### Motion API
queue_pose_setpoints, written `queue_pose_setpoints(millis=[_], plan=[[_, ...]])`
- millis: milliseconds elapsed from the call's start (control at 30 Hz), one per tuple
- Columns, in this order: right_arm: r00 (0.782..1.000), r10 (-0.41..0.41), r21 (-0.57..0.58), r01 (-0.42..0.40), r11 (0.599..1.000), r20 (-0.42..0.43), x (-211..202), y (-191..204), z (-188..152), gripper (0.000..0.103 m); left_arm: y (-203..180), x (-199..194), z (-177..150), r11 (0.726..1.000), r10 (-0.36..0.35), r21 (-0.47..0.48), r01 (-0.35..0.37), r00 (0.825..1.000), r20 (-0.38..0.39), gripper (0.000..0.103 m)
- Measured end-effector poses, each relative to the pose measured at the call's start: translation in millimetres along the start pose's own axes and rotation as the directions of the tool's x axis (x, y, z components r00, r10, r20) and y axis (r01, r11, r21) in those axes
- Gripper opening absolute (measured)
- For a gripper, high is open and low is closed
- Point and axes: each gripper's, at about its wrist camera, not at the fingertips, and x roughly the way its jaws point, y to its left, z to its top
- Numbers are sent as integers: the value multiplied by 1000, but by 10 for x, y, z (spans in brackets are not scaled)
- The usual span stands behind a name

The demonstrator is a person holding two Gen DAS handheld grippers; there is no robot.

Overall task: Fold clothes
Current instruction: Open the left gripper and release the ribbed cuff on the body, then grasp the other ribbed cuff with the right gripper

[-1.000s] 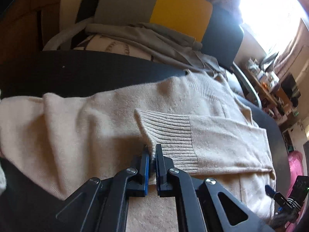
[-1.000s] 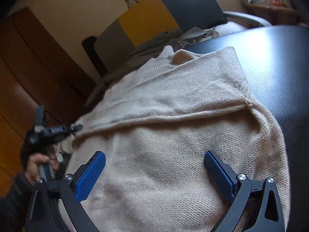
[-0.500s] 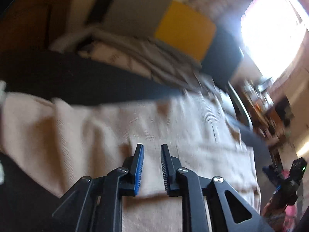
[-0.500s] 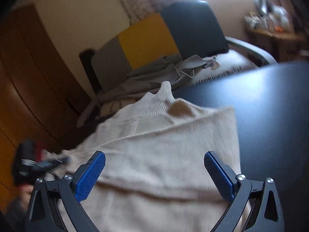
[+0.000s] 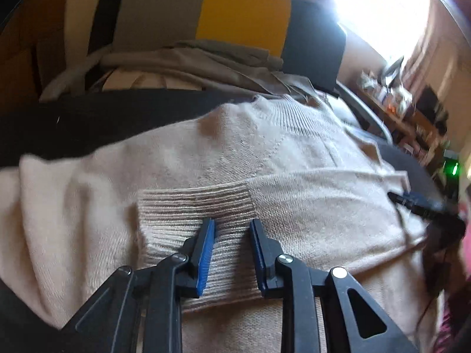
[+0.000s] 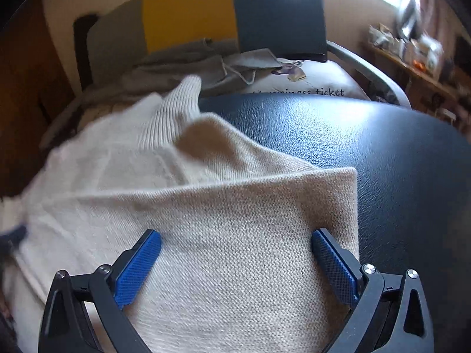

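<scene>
A cream knit sweater [image 5: 223, 158] lies flat on a black leather surface [image 5: 88, 123], one sleeve folded across its body. The sleeve's ribbed cuff [image 5: 188, 209] lies just in front of my left gripper [image 5: 232, 226], which is open with a narrow gap and holds nothing. In the right wrist view the sweater [image 6: 223, 235] has a folded edge next to the bare leather [image 6: 368, 153]. My right gripper [image 6: 235, 244] is wide open and empty, low over that folded part. It also shows in the left wrist view [image 5: 418, 206] at the sweater's right edge.
A chair with a grey, yellow and dark back [image 5: 235, 20] stands behind the surface, with grey clothes [image 5: 206, 61] piled on it and a printed white cushion [image 6: 312, 85]. A cluttered shelf [image 5: 412, 108] is at the right under a bright window.
My left gripper has let go of the sleeve cuff and opened; the cuff now lies flat on the sweater. My right gripper has moved towards the sweater's folded right edge.
</scene>
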Motion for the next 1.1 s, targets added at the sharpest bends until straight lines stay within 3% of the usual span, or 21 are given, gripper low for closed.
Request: queue_pose_setpoints(millis=[167,367,567,700,767,833,933,1000,1100], plan=[[1000,-7,-23,7,1000,-3,-59,-69,-92,103,78,-2,-53,995,-56,-80,57,998,23,24],[1000,-12,-1,12,1000,-1,-115,-181,-184,103,18,-90,-168,996,-44,-75,47,998,44,24],[1000,-17,-7,17,1000,3,-115,-160,-171,103,113,-110,-198,989,-87,-113,93,995,57,24],[1000,-21,-11,21,1000,2,-117,-145,-162,103,116,-116,-86,989,-94,-117,95,996,11,24],[1000,-15,-17,15,1000,-21,-117,-140,-122,103,125,-121,102,983,-136,-124,135,991,-5,24],[999,19,-35,-20,999,-43,-112,-131,-19,103,157,-128,378,978,-174,-110,175,985,21,26],[989,148,-56,-148,987,-7,-160,-94,294,103,119,11,855,981,-189,-42,191,981,37,29],[968,249,-54,-249,967,7,-116,-65,584,103,64,222,1186,976,-217,-17,217,976,6,31],[915,402,10,-402,916,-16,179,-35,1103,103,-54,584,1557,970,-239,23,240,970,-45,42]])
